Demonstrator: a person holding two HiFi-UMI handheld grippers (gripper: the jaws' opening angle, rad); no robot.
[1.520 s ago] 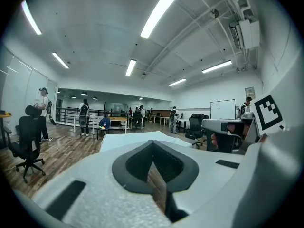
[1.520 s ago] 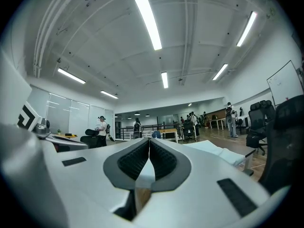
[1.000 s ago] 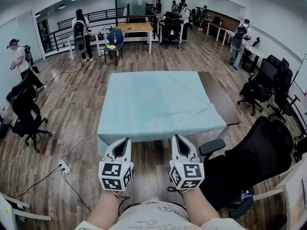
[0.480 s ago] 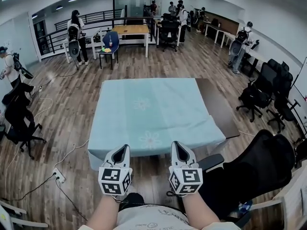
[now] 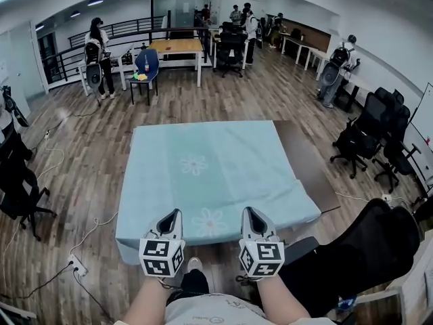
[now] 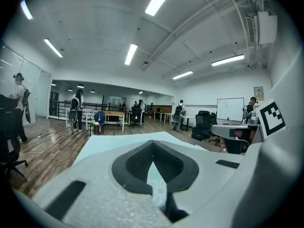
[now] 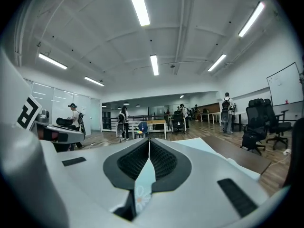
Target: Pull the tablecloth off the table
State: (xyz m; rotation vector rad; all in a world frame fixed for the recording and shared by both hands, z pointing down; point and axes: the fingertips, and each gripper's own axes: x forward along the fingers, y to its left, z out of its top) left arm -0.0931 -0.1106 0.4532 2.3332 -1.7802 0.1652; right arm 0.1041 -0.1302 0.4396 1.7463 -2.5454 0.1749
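Observation:
A light teal tablecloth with daisy prints covers a dark brown table, whose bare top shows along the right side. My left gripper and right gripper sit side by side at the cloth's near edge, each shut on the hem. In the left gripper view the left gripper pinches a strip of the tablecloth. The right gripper likewise clamps a flowered strip of the tablecloth in the right gripper view. The cloth's left front corner hangs below the table edge.
A black office chair stands close at my right, with more chairs further right and one at the left. A power strip and cables lie on the wood floor at the left. People and a wooden table fill the back.
The table and cloth now sit lower in the head view, and the far room has shifted. Both grippers stay clamped on the near hem.

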